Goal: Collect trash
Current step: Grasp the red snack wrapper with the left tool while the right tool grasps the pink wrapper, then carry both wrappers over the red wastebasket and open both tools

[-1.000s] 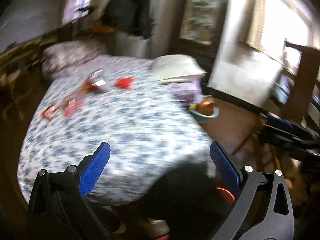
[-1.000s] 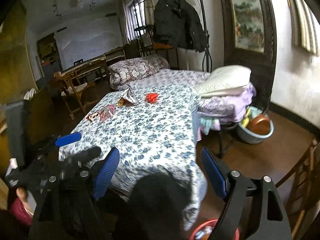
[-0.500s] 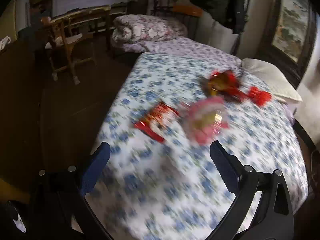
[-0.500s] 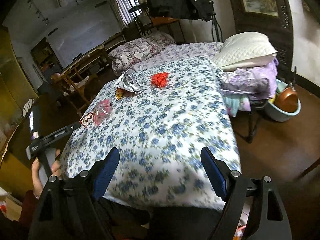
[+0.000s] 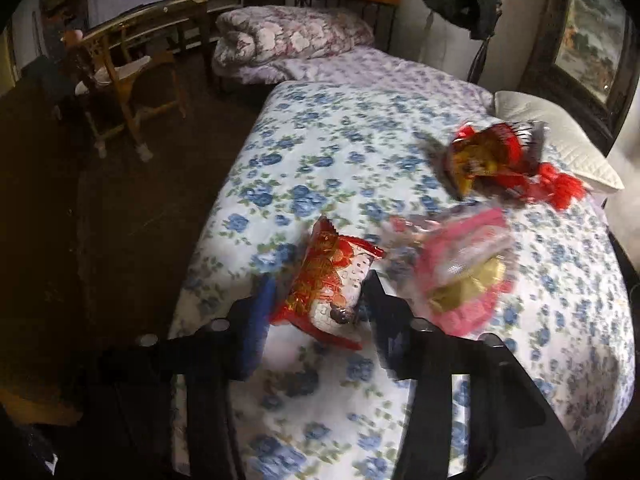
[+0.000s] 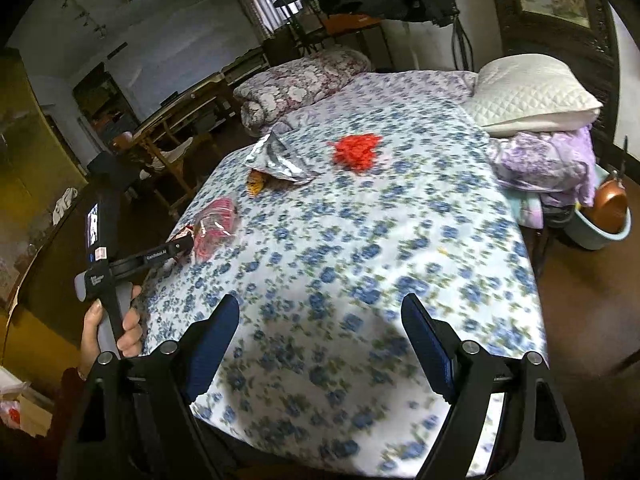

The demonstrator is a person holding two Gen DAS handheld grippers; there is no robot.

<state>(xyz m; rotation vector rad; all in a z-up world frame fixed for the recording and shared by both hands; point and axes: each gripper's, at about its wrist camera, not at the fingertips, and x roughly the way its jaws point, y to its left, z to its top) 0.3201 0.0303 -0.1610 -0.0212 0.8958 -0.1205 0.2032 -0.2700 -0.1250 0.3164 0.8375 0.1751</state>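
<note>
One bed (image 6: 400,240) fills both views, spread with a white sheet printed in blue flowers; at its far end lie one folded floral quilt (image 6: 296,80) and one white quilted pillow (image 6: 532,92). Four pieces of trash lie on the sheet: a silver-lined snack bag (image 6: 280,158), a crumpled red net (image 6: 358,152), a pink clear wrapper (image 5: 460,268) and a red-and-white snack packet (image 5: 332,280) at the bed's near left edge. The left gripper (image 5: 320,300), held in a hand (image 6: 108,332) beside the bed, has just been closing; its jaws now stand narrow with the red-and-white snack packet between them, the pads against its sides. The right gripper (image 6: 320,340) hovers over the near end of the bed with its jaws wide, nothing between them but the sheet below.
</note>
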